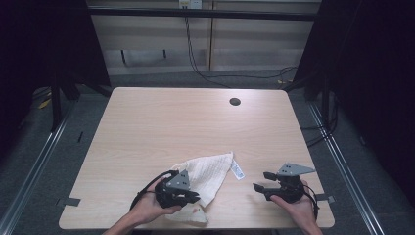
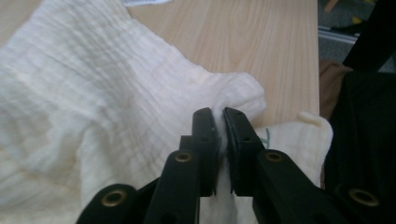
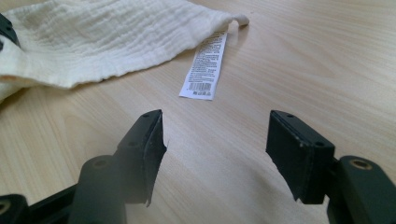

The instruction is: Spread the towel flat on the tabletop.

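L gripper (image 2: 219, 140) has its jaws pinched tight on a fold of the cream cloth (image 1: 208, 174); fabric visibly caught between the pads in the left gripper view, so grip looks real; judgement: step in hand is lifting/pulling that fold to spread or fold the cloth; to do it well, keep the pinch firm, lift slow & straight so the thin weave doesn't slip out, and bring the R gripper (image 3: 217, 154) in on the cloth edge nearest its label (image 3: 204, 66) to hold tension; R jaws stand wide, nothing between them, hovering low over bare counter (image 1: 161, 122) to the right of the cloth, label just ahead of them; cloth lies at the counter's near edge, left of centre, bunched under the L hand (image 1: 151, 205) w/ one corner tapering to a point toward the label; looks: off-white, crinkled gauze-type weave w/ fine ribs, soft, rumpled, partly doubled over; white care tag w/ barcode lies flat on the counter beside the pointed corner; small hanging loop at that corner.
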The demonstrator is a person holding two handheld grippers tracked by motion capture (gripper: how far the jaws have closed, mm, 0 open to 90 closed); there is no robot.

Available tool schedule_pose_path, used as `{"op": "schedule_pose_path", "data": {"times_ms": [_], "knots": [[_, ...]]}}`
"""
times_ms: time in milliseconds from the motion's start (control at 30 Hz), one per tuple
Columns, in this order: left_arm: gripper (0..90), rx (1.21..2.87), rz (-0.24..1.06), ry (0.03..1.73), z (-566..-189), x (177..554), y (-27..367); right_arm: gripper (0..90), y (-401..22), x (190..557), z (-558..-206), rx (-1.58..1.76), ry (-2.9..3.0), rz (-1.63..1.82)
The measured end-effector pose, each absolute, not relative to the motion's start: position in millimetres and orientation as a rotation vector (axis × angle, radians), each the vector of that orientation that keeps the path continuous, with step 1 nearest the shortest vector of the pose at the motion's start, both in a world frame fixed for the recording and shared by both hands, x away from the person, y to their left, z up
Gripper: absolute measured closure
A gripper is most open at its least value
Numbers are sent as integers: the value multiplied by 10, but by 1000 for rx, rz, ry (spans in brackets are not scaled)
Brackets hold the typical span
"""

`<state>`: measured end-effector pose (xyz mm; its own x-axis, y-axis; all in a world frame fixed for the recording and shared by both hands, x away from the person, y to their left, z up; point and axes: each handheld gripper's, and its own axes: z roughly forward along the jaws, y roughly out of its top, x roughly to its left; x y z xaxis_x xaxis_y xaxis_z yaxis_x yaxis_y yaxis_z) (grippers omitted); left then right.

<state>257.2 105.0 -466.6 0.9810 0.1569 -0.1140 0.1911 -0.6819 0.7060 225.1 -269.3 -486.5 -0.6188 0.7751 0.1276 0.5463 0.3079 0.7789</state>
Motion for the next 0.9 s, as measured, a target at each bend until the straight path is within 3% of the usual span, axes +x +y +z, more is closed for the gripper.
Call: {"op": "schedule_pose_path", "data": {"times_ms": [367, 667, 900], "knots": [[850, 2096, -145, 389, -4424, 2755, 1471, 372, -2588, 2260, -4811, 1160, 2332, 1199], [841, 2065, -162, 499, -4480, 2933, 1776, 526, -2364, 2569, -4613, 1063, 2332, 1283], [841, 2058, -172, 595, -4667, 3118, 1909, 640, -2086, 2946, -4681, 992, 2413, 1295]]}}
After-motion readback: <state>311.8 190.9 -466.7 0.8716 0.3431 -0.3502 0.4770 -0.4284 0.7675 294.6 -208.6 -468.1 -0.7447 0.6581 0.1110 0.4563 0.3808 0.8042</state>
